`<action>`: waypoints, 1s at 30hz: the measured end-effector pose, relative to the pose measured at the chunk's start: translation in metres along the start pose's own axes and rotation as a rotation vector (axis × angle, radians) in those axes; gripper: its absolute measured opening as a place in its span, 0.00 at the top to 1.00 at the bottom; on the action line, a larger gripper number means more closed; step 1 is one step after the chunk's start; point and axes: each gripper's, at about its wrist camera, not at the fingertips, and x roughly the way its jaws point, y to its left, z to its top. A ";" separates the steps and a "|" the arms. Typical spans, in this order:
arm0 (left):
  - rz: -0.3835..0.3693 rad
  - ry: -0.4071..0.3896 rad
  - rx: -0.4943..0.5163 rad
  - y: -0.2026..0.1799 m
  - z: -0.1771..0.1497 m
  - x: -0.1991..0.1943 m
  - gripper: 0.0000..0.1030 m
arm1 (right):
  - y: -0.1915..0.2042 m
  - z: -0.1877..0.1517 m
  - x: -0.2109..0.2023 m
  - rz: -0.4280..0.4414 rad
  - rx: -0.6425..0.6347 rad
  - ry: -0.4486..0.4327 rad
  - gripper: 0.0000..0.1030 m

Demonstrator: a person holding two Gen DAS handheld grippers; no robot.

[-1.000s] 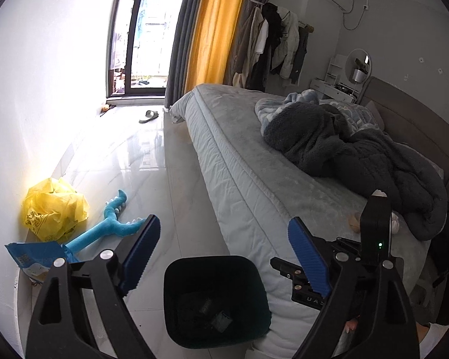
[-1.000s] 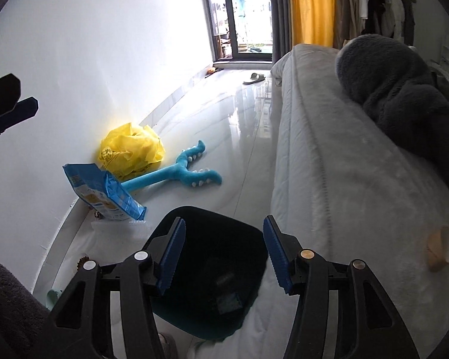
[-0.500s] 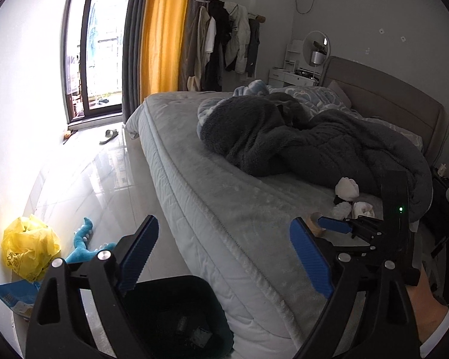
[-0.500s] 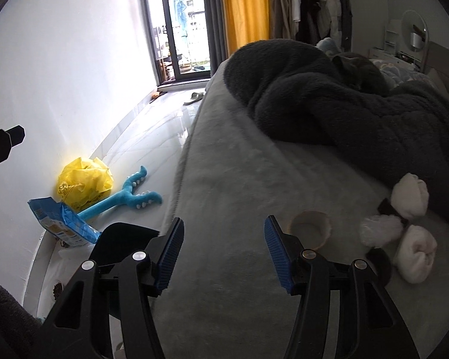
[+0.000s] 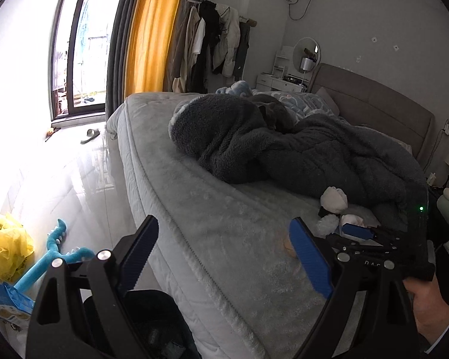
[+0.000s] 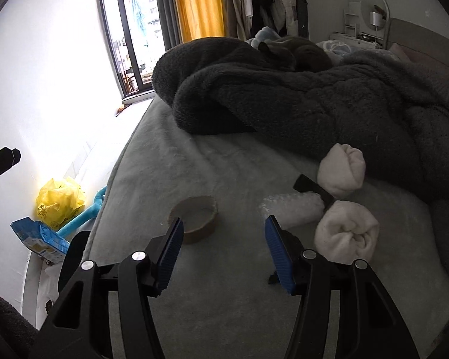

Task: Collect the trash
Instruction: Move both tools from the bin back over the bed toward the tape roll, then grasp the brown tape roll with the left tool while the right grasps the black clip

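**Cardboard tape core sits just ahead of the spread right gripper**

The empty cardboard tape core [image 6: 193, 220] lies flat on the grey bed cover [image 6: 212, 308], just ahead of the right gripper [image 6: 224, 239] and a touch to its left, right in front of the left blue finger pad [image 6: 172, 252]. That gripper hovers over the bed with its jaws spread wide and nothing between them. Off its right finger lie a bubble-wrap roll [image 6: 290, 209] and two rolled white socks [image 6: 342, 170], with a dark flat object wedged among them; what it is cannot be made out. Beyond them the dark fleece blanket [image 6: 314, 101] heaps up.

Over on the left wrist view, the left gripper [image 5: 224, 254] is also wide open and empty, straddling the edge of the mattress. Directly below it stands the black trash bin [image 5: 152, 326], dark bits lying in its bottom. Far to its left on the shiny floor: a yellow plastic bag [image 5: 6, 245], a blue snack packet [image 5: 7, 299] and a teal plastic toy [image 5: 54, 257], all near the wall. The right gripper shows at that view's right edge, held in a hand [image 5: 428, 308].
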 end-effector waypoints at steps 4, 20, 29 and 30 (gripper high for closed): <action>-0.017 0.013 -0.009 -0.006 -0.003 0.015 0.12 | -0.019 -0.006 0.002 -0.008 0.023 0.017 0.44; -0.066 0.124 0.040 -0.047 -0.028 0.084 0.12 | -0.047 -0.024 0.030 0.004 0.069 0.058 0.58; -0.082 0.157 0.075 -0.065 -0.037 0.107 0.12 | -0.053 -0.024 0.037 0.004 0.077 0.046 0.81; -0.085 0.160 0.076 -0.067 -0.038 0.110 0.12 | -0.053 -0.025 0.035 0.007 0.077 0.046 0.82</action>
